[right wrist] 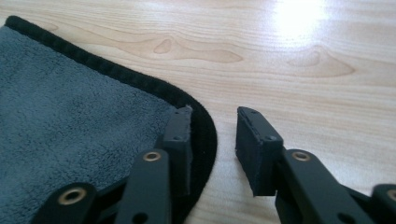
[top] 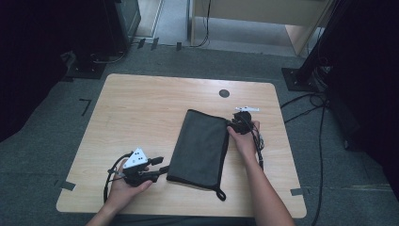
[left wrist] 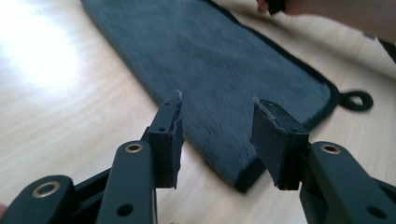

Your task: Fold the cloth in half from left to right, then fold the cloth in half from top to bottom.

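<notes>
With both jaws spread and empty, the left gripper (top: 160,170) and right gripper (top: 236,123) should each pinch a corner of the folded grey towel (top: 200,148) squarely, by the desk's (top: 141,108) front and right edges.

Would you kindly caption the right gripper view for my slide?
Right gripper, jaws open, poised at the rounded corner of a dark grey towel on a wooden table.

The cloth (top: 200,147) is dark grey with black edging and a black loop (top: 220,194). The surface (top: 141,108) is pale wood with brown grain. Both grippers have black jaws; the left gripper (top: 161,165) carries a white plate with dark dots.
</notes>
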Motion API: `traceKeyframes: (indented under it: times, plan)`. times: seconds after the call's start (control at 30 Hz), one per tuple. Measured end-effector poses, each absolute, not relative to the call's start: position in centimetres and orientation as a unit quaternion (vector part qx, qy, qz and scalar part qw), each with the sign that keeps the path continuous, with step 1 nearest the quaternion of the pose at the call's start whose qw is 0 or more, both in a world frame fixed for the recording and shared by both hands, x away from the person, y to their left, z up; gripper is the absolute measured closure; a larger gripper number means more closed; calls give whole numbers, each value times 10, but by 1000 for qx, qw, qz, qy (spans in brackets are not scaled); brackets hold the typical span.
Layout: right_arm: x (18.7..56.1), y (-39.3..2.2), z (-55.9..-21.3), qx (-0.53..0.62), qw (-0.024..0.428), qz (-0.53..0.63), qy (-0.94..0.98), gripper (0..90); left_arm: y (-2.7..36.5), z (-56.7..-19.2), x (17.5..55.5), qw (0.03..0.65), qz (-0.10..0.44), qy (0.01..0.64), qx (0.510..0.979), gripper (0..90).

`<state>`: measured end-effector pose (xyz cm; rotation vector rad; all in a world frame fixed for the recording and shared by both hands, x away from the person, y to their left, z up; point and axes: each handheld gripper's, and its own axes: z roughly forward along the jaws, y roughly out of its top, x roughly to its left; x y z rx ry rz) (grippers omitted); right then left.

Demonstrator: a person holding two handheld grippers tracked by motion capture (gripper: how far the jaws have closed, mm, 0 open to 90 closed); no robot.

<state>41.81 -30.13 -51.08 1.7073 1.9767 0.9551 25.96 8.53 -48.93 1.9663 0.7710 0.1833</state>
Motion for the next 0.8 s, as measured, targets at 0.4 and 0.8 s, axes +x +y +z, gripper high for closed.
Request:
traceKeyframes:
  times: [0.4,0.8]
  plan:
    - [414,-299,-506,600,149,330,713,571,51,-490,330,464,95,375,797,500]
    - [413,-307,-508,595,144,341,713,580,20,-494,408,443,87,439,777,481]
